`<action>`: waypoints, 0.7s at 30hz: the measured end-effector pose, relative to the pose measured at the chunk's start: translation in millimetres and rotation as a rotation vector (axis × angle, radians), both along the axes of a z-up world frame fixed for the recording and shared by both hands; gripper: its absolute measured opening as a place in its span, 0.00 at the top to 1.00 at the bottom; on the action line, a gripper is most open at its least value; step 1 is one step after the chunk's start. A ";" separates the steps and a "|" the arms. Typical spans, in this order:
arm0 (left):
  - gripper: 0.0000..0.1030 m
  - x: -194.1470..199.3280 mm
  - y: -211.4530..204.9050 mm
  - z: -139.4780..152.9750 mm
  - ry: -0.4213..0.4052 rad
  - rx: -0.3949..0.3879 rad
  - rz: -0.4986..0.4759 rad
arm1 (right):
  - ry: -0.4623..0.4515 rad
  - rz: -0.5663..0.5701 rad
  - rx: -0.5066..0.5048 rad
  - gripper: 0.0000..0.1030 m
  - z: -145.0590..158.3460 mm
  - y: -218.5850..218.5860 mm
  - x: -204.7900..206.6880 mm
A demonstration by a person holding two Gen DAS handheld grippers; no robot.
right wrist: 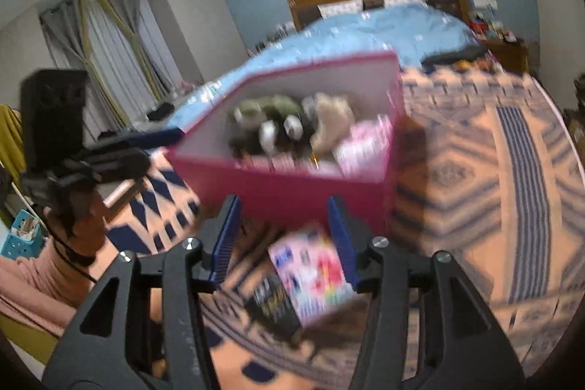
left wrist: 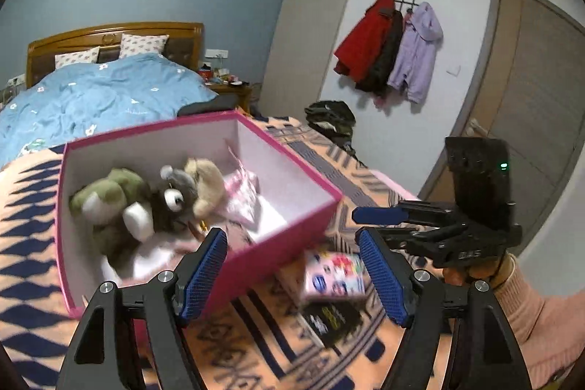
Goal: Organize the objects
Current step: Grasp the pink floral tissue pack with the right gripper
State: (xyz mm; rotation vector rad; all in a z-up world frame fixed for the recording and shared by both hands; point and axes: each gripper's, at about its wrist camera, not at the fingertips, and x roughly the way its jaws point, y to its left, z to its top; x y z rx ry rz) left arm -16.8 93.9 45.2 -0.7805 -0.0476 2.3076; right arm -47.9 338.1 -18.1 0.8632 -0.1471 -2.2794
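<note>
We hold both grippers tilted down over the patterned blanket (left wrist: 33, 207). Our left gripper (left wrist: 292, 275) has its fingers apart, straddling a corner of the pink box (left wrist: 292, 163). Our right gripper (right wrist: 283, 233) is also spread, empty; the small pink card box (right wrist: 310, 276) lies on the blanket between its fingers, just in front of the pink box.

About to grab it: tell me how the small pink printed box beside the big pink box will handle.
The small pink printed box has flat faces and crisp edges, so it is probably stiff cardboard. Likely light for its size. It lies flat on the soft patterned blanket, so it should slide, not roll.
</note>
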 end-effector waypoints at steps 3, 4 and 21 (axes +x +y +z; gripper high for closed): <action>0.26 11.3 8.1 -15.8 -0.020 -0.027 -0.014 | -0.060 -0.028 0.025 0.50 -24.9 5.0 7.1; 0.26 13.8 11.6 -23.1 -0.036 -0.035 -0.024 | -0.075 -0.036 0.027 0.50 -30.9 6.9 9.1; 0.26 12.3 40.9 -89.8 -0.221 -0.072 -0.063 | -0.159 -0.126 -0.007 0.45 -67.7 15.0 21.8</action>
